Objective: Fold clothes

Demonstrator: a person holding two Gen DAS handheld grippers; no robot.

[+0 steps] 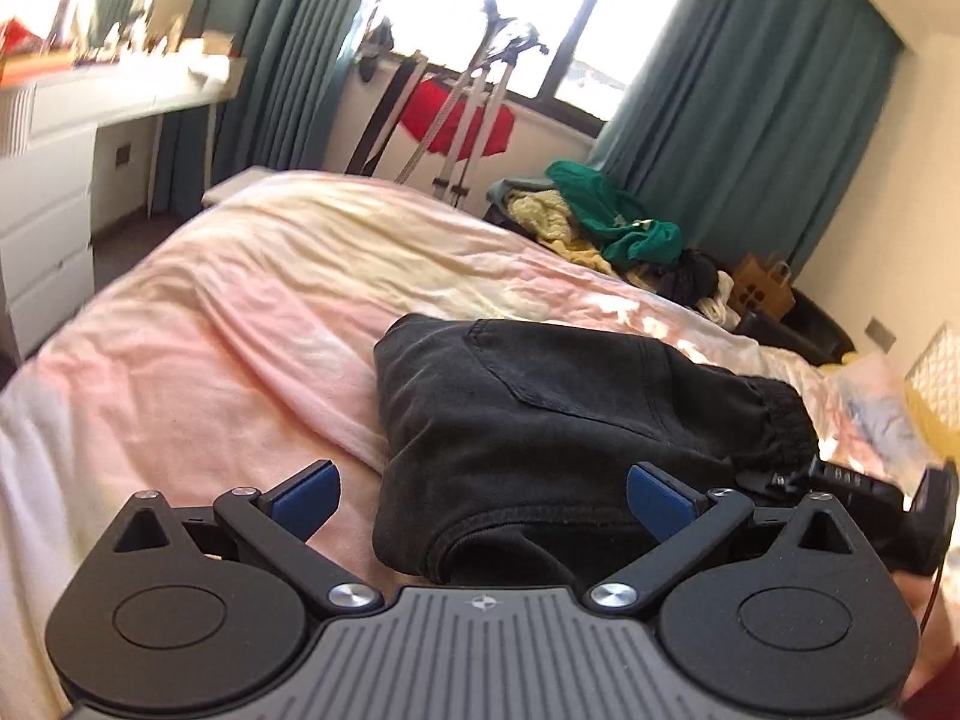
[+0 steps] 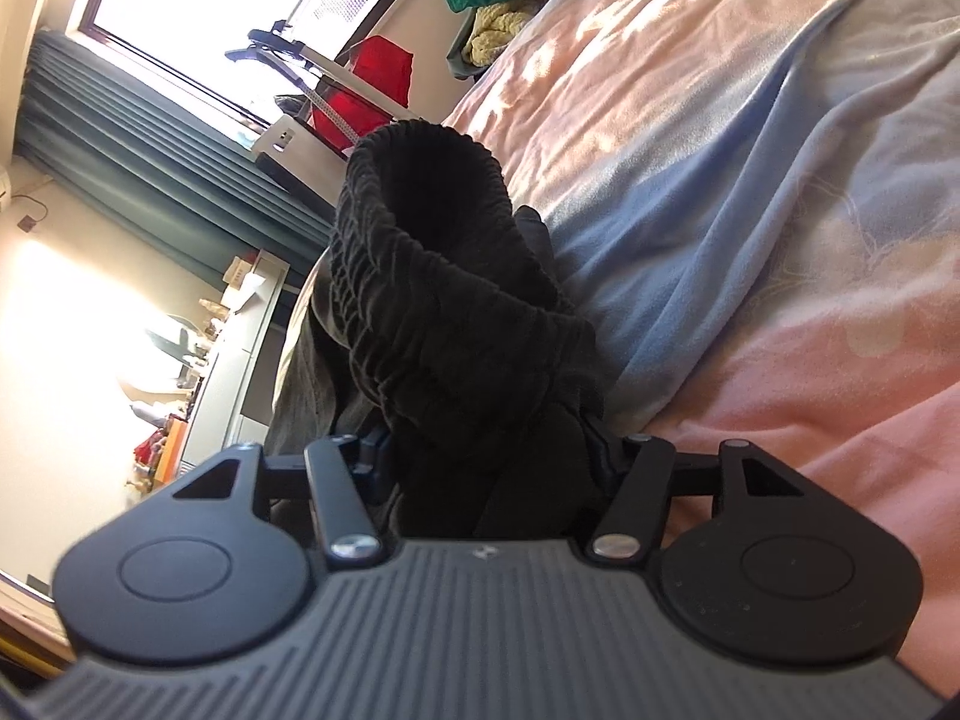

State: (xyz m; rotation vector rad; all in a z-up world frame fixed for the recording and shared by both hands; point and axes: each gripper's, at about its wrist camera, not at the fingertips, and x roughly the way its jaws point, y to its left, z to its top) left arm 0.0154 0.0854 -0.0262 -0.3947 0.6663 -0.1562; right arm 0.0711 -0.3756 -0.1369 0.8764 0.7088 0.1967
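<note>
The black pants (image 1: 540,420) are lying folded on the pink bedcover (image 1: 210,360), on the near right part of the bed. Our right gripper (image 2: 486,456) is clenching the gathered waistband (image 2: 432,252) of the pants, which is bunching up between its fingers. Our left gripper (image 1: 480,498) is hovering just over the near edge of the pants, its blue pads (image 1: 306,495) spread wide and grasping nothing. Far behind, a pile of clothes (image 1: 606,228) is sitting near the teal curtains (image 1: 750,120).
</note>
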